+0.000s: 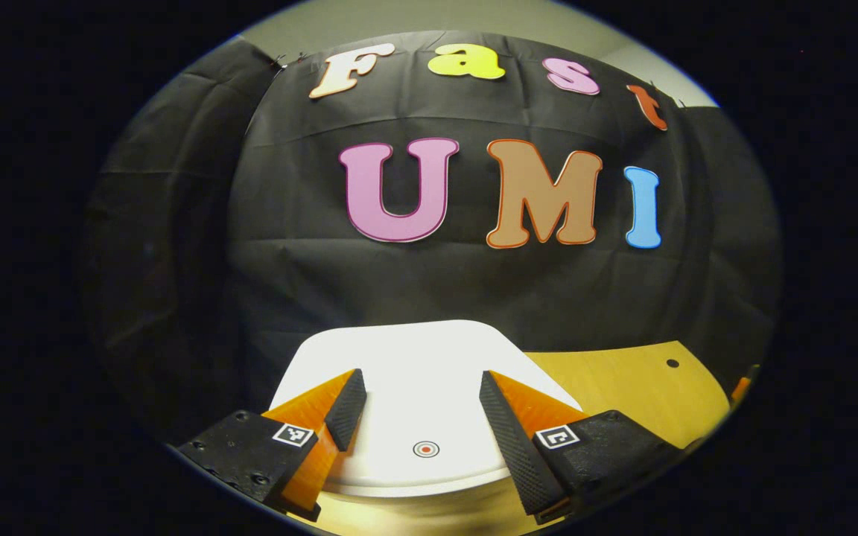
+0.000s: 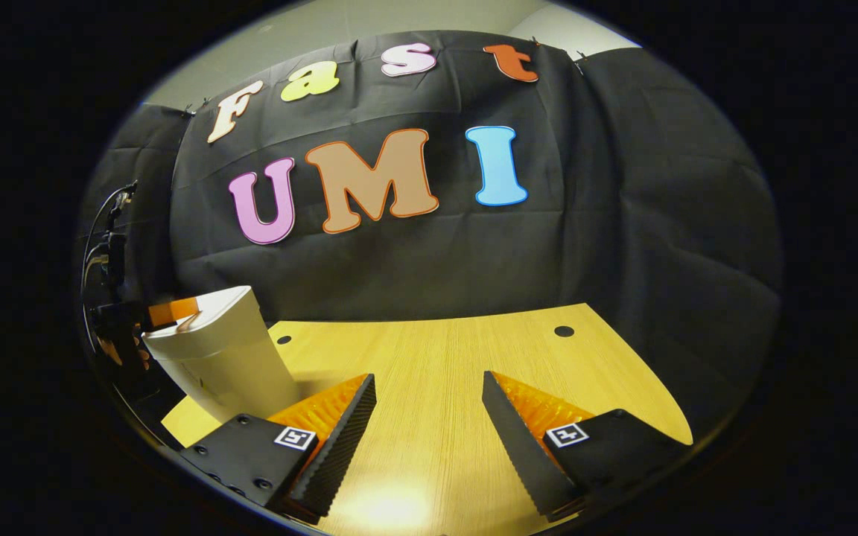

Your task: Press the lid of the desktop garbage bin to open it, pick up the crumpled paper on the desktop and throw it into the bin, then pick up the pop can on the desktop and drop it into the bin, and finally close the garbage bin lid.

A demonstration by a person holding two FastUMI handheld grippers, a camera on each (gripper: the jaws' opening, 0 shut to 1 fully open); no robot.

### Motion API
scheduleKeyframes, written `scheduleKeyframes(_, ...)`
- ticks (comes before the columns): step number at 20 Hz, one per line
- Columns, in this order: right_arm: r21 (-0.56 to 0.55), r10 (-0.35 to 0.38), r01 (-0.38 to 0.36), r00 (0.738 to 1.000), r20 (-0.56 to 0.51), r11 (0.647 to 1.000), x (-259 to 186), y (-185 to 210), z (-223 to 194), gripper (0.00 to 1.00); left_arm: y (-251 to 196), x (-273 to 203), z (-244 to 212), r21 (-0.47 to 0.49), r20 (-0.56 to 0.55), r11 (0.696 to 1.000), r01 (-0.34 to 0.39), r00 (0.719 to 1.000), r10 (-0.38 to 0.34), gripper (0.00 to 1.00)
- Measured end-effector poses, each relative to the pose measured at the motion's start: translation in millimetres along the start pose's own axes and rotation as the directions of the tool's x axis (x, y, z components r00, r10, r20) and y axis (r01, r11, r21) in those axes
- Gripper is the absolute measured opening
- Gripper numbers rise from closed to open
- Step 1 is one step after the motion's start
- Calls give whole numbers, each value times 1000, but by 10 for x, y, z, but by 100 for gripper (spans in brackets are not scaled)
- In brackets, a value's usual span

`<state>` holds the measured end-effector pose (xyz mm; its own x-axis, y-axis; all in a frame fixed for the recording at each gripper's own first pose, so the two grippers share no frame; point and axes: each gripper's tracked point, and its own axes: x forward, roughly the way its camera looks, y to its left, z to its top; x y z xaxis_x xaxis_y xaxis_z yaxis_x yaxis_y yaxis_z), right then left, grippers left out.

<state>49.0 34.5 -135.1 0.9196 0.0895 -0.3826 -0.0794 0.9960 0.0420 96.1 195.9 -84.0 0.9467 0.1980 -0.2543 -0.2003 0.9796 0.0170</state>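
I'm holding the left gripper point(image 1: 421, 406) open over the bin's point(image 2: 224, 357) shut lid point(image 1: 414, 365), the right gripper point(image 2: 429, 417) hovering open above the table point(image 2: 459, 357)

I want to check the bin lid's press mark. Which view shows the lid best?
The left gripper view: the white bin lid lies directly below, between the open left gripper, with its round mark plain. The right gripper view shows the bin side-on at the left, the lid edge-on.

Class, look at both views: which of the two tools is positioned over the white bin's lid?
The left tool: its open fingers straddle the white bin lid with the red dot. The right tool, also open, has bare wooden desktop ahead, the bin off to its side.
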Motion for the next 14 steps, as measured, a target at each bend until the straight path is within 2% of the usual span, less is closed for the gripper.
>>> scheduleKeyframes(3,-15,13,-13,999,42,1000,-114,-102,190,96,-70,-46,85,19,27,1000,19,999,-19,91)
scheduleKeyframes(4,-22,23,-22,998,62,1000,-156,-151,279,94,-143,-79,141,20,43,999,29,999,-30,93)
scheduleKeyframes(9,-38,64,-59,989,137,998,-387,-515,615,96,-787,-520,838,66,243,996,65,967,-80,94)
scheduleKeyframes(12,-44,96,-89,982,165,995,-538,-729,709,96,-1297,-796,880,38,256,991,131,957,-136,94)
scheduleKeyframes(14,-53,113,-105,978,178,993,-628,-866,748,96,-1546,-961,814,21,253,990,143,957,-143,93)
